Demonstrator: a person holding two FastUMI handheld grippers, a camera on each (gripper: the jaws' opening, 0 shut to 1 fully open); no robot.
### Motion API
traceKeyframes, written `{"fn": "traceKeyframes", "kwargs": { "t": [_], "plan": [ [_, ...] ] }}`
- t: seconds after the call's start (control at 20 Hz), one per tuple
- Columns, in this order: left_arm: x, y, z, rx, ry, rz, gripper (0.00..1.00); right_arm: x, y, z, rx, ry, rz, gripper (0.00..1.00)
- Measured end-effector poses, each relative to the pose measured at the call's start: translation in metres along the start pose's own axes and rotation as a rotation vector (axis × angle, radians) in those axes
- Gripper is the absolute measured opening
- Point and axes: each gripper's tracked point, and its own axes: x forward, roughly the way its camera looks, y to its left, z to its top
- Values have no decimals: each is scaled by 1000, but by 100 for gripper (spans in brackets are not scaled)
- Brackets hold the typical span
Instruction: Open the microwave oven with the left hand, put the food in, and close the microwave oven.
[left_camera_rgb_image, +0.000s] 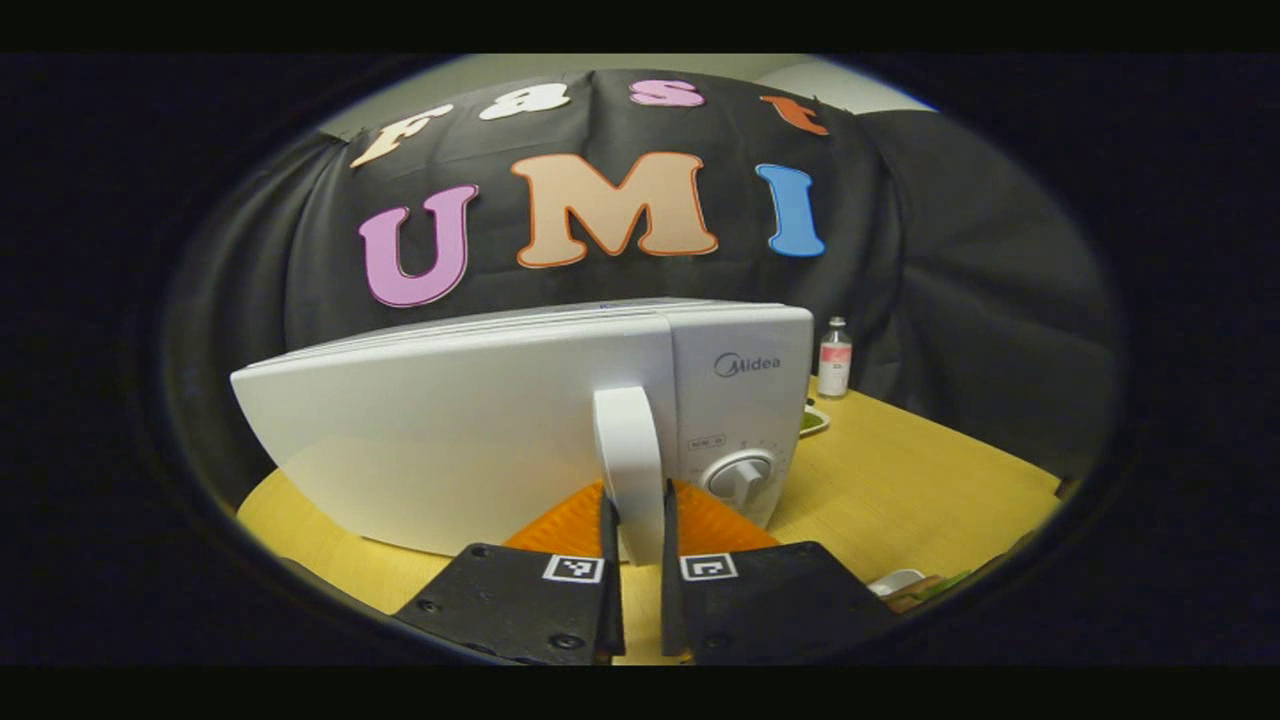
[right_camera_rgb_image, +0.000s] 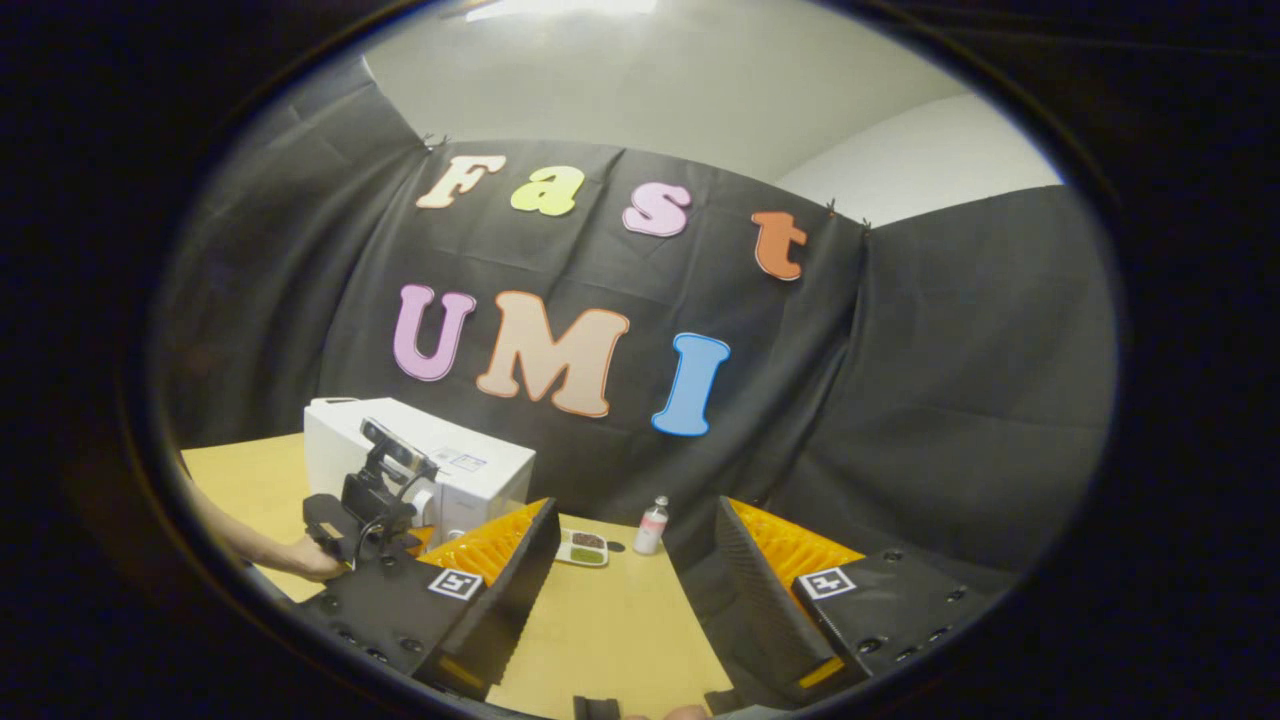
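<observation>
Left hand-held gripper (left_camera_rgb_image: 636, 520) is on the microwave oven (left_camera_rgb_image: 500, 420) door handle (left_camera_rgb_image: 628, 450) — fingers sit close on either side of the white vertical handle, clamped on it. The door (left_camera_rgb_image: 440, 440) looks swung slightly out from the body, its front face angled toward the camera. Control panel with a round knob (left_camera_rgb_image: 742, 478) sits just right of the handle. Microwave oven stands on the wooden desk (left_camera_rgb_image: 900, 480), toward its left side.

Behind and right of the oven, a small bottle (left_camera_rgb_image: 834, 358) with a pink label stands upright near the black cloth wall. Beside the oven's right edge, a sliver of the food tray (left_camera_rgb_image: 814, 420) shows on the desk.

Right gripper view: right hand-held gripper (right_camera_rgb_image: 635, 560) held high and back over the desk, fingers wide apart, nothing between them. Past the fingers the food tray (right_camera_rgb_image: 583, 547) lies flat on the desk, a white sectioned dish with dark and green food in it — just left of the bottle (right_camera_rgb_image: 651, 526), not touching it. The microwave oven (right_camera_rgb_image: 420, 465) is at far left, with the left hand-held gripper (right_camera_rgb_image: 395, 535) and the person's hand (right_camera_rgb_image: 300, 555) holding it in front of the oven.
</observation>
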Motion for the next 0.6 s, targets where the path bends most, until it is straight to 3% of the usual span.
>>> {"fn": "traceKeyframes", "kwargs": {
  "t": [0.3, 0.6],
  "plan": [
    [-12, 1, -8, -10, 82, 12, 9, 2, 14, 9, 44, -28, 16, 97],
    [-115, 20, -37, -38, 69, -18, 7, 4, 36, 8, 93, -31, 38, 97]
  ]
}}
